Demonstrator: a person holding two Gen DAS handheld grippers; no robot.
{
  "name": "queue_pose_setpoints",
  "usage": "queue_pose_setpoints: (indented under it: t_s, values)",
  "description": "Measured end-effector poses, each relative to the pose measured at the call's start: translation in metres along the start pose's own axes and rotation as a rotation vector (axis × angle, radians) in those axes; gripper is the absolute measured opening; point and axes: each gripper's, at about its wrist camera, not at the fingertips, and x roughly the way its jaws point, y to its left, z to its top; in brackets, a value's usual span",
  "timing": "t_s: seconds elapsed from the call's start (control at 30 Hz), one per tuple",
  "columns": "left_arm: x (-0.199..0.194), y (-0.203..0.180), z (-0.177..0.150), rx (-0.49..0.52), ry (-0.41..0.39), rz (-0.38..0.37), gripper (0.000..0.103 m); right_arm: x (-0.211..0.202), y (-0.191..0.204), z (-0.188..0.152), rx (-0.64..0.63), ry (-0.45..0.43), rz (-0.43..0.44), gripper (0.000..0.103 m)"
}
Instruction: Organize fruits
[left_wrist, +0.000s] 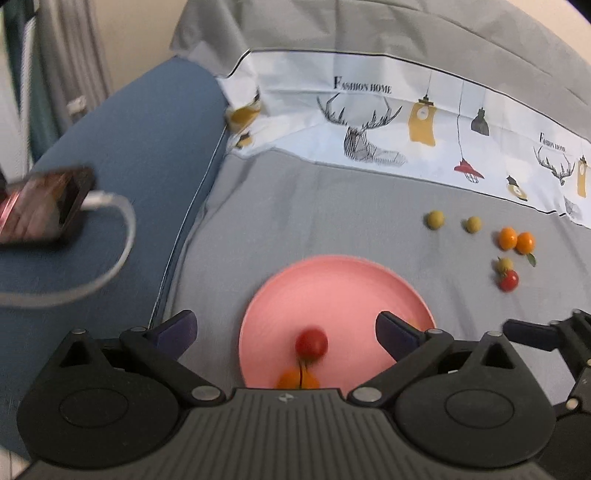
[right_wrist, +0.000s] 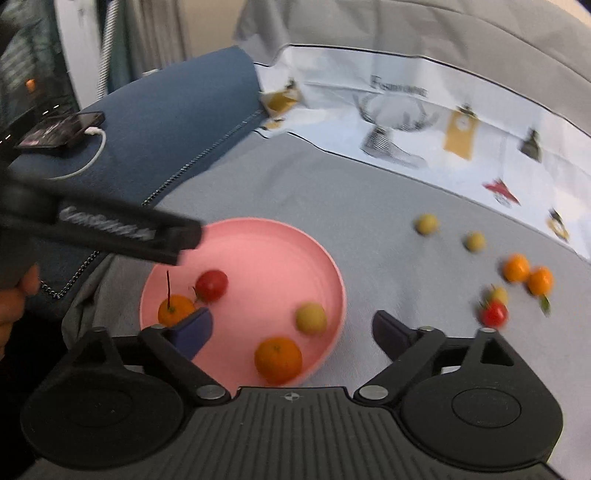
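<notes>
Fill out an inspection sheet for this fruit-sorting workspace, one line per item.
Surface: grey bedsheet, with a printed cloth strip behind it.
Job's things: pink plate holds a red tomato, two oranges and one green fruit. Loose on the sheet: two green fruits, two oranges, a red tomato touching a pale fruit.
Clutter: phone on the blue cushion.
Grippers: left gripper and right gripper both open above the plate, holding nothing.
Cables: white cable plugged into the phone.
Surroundings: curtain, wall.
</notes>
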Motion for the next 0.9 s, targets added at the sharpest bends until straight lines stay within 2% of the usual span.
queue_pose_setpoints:
  t_s: [0.17,0.43,0.57,0.9]
  values:
    - [-0.032,0.014,-0.021,-0.081,0.056,-0.009,0.103,-0.037,0.003,-0.016,0.062,0.009,-0.025,0.102]
    - [-0.098,0.017,-0.043,-0.090,-0.015,0.037,0.103,-0.098,0.024,-0.026,0.052,-0.083,-0.061,0.102]
    - [-0.119,0.009,-0.055,-0.088,-0.012,0.028,0.103,-0.126,0.035,-0.035,0.022,-0.127,-0.085,0.102]
    - [-0.164,-0.006,-0.075,-0.069,-0.077,0.036,0.103,-0.179,0.043,-0.057,0.016,-0.212,-0.119,0.102]
